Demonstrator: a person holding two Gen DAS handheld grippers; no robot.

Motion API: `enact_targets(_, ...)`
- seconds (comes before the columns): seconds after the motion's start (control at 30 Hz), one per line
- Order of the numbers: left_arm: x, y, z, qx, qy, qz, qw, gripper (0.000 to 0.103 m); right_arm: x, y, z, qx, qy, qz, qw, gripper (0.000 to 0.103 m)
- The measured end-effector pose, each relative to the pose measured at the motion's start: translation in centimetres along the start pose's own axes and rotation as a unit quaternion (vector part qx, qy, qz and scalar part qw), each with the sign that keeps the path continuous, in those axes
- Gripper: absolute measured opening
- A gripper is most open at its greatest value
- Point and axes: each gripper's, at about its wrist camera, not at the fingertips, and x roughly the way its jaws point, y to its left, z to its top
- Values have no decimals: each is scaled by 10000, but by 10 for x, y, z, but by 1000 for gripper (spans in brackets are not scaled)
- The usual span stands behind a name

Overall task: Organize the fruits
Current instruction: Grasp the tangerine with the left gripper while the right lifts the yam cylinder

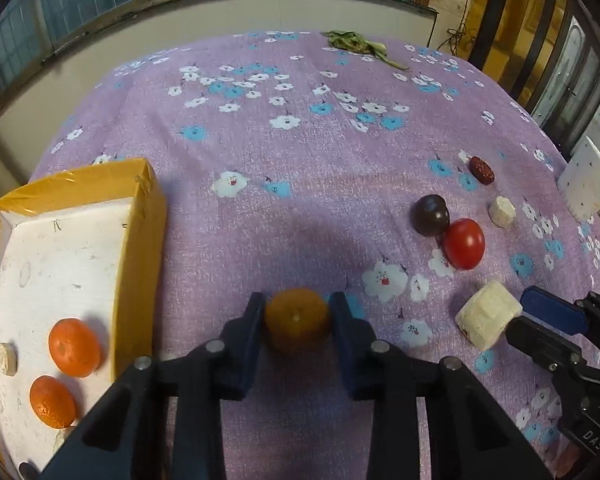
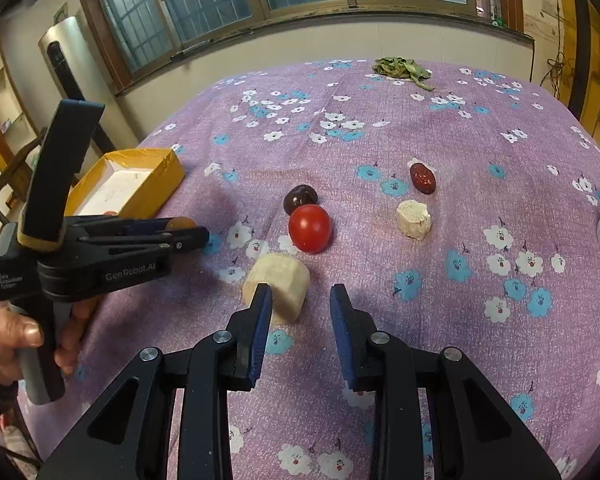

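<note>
- The left gripper is clamping a small orange, presumably heading for the yellow box to its left.
- The right gripper is hovering open, empty, beside a pale chunk.

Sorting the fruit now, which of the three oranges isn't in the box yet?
The orange clamped in the left gripper above the cloth; the other two lie inside the yellow box.
</note>
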Motion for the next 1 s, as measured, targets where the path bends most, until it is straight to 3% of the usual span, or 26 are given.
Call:
enact_targets(0.13, -7, -3, -9, 39, 0, -145, 9999, 35, 1, 0, 1, 137, 35, 52, 9999, 30)
enact_targets(0.2, -11, -3, -15, 19, 14, -226, 9997, 35, 1, -1, 2, 254, 72, 87, 9996, 38)
enact_targets(0.33, -14, 0, -23, -65, 55, -315, 9995, 35, 4, 6, 6, 304, 93, 130, 9994, 42)
enact_targets(0.63, -21, 4, -35, -96, 69, -390, 9992, 35, 24, 18, 0, 276, 389, -238, 9986, 42)
enact_targets(0.83, -22, 5, -37, -149, 69, -503, 9986, 35, 21, 16, -3, 501, 191, -229, 9983, 39)
enact_targets(1.0, -32, 6, -43, -153, 26, -661, 9977, 35, -3, 22, -9, 307, -3, -391, 9988, 39)
